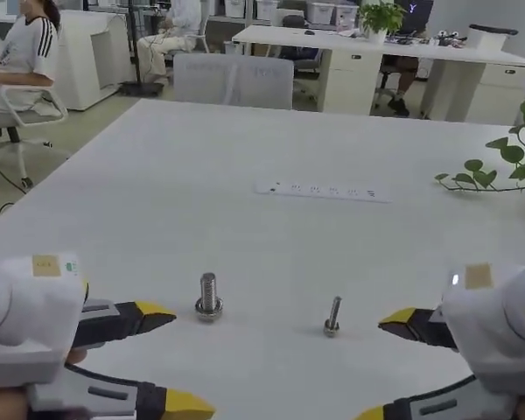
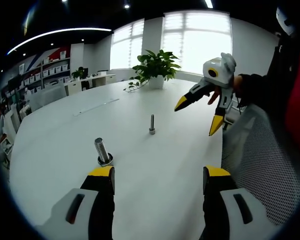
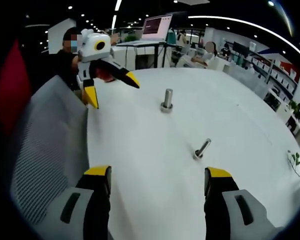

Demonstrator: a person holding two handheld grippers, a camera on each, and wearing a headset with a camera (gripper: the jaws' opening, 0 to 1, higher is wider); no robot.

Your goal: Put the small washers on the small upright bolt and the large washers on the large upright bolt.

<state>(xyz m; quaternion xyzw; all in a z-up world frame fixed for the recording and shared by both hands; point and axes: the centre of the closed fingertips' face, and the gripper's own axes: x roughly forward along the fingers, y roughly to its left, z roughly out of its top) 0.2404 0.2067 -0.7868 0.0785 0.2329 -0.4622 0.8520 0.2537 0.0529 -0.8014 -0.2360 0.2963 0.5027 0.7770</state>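
Head view: I see bright, even, diffuse light on the white table (image 1: pixel 271 236); the large bolt (image 1: pixel 208 296) casts only a faint, soft shadow, and the near foreground is blurred and washed out. Left gripper view: windows (image 2: pixel 200 40) are blown out, backlighting the scene. Both gripper views: I note fisheye bending at the edges; a ceiling strip light (image 3: pixel 240 22) curves and glares.

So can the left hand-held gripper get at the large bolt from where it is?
Probably yes: the left hand-held gripper is open, the large bolt stands upright just ahead of one of its jaws, and bare table lies between them.
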